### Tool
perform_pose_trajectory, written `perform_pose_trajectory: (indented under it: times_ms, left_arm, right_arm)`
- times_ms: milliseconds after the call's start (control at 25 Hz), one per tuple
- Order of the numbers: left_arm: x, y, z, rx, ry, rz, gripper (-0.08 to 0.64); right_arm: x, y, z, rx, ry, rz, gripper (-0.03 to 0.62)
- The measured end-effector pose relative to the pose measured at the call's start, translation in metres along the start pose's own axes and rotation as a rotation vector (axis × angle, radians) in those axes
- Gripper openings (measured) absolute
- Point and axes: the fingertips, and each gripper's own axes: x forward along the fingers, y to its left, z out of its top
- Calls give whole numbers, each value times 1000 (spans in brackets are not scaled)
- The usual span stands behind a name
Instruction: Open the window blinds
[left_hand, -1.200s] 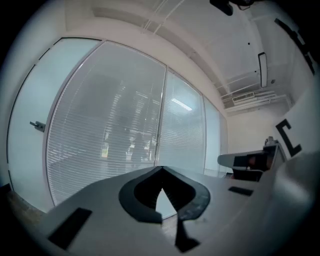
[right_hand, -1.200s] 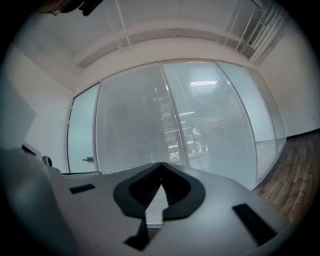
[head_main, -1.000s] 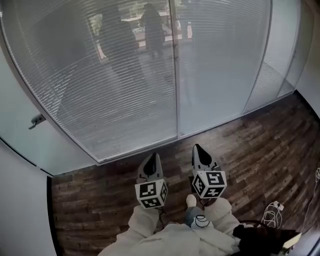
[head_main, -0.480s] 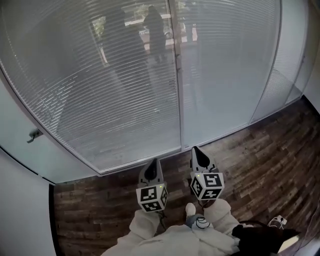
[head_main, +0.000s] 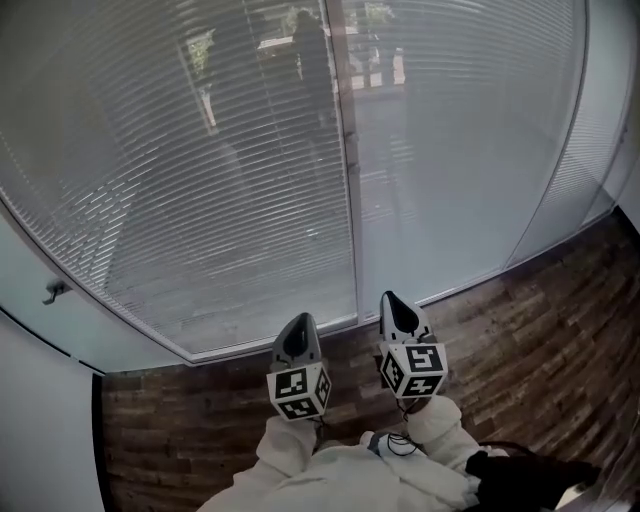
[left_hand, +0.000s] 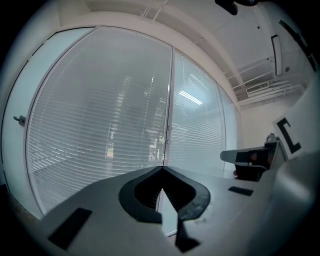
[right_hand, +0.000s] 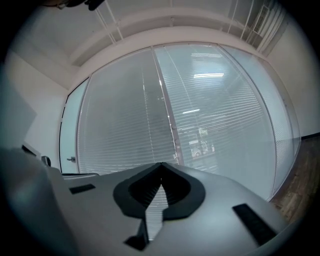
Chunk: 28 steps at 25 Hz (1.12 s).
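Two tools show low in the head view, side by side above the person's pale sleeves. The left hand-held gripper (head_main: 299, 320) sits at 6 o'clock and the right hand-held gripper (head_main: 392, 299) just beside it toward 5 o'clock, both with tips aimed at 12 o'clock. The window blinds (head_main: 200, 180) fill the upper frame from 9 through 12 to 3 o'clock, slats lowered across the panes, and a vertical frame post (head_main: 350, 210) splits them just above the two tools. A strip of dark wooden floor (head_main: 520, 330) lies between the tips and the foot of the blinds, so neither tool touches the slats.

In the left gripper view, the left hand-held gripper (left_hand: 161, 169) has its jaws together, tips meeting, with nothing between them. The window blinds (left_hand: 100, 125) stand ahead, spreading from 9 to 2 o'clock, and the frame post (left_hand: 169, 100) rises at 12 o'clock straight over the tips.

In the right gripper view, the right hand-held gripper (right_hand: 161, 164) also has its jaws pressed together and empty. The window blinds (right_hand: 220, 115) span 10 to 3 o'clock ahead, apart from the tips, with the frame post (right_hand: 165, 100) at 12 o'clock and a small door handle (right_hand: 71, 159) at 9 o'clock.
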Motion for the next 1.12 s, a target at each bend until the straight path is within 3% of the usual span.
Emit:
perform_pose_trajectory:
  times_ms: [200, 480, 840, 1120]
  left_arm:
    - [36, 5, -3, -5, 22, 23, 0]
    - [103, 39, 11, 7, -8, 28, 0]
    - [211, 100, 56, -1, -56, -19, 0]
    - [262, 132, 74, -6, -63, -24, 0]
  right_arm:
    - [39, -24, -3, 13, 19, -2, 12]
    - [118, -28, -5, 2, 21, 3, 12]
    - [249, -24, 33, -16, -41, -32, 12]
    - [302, -27, 43, -29, -55, -58, 11]
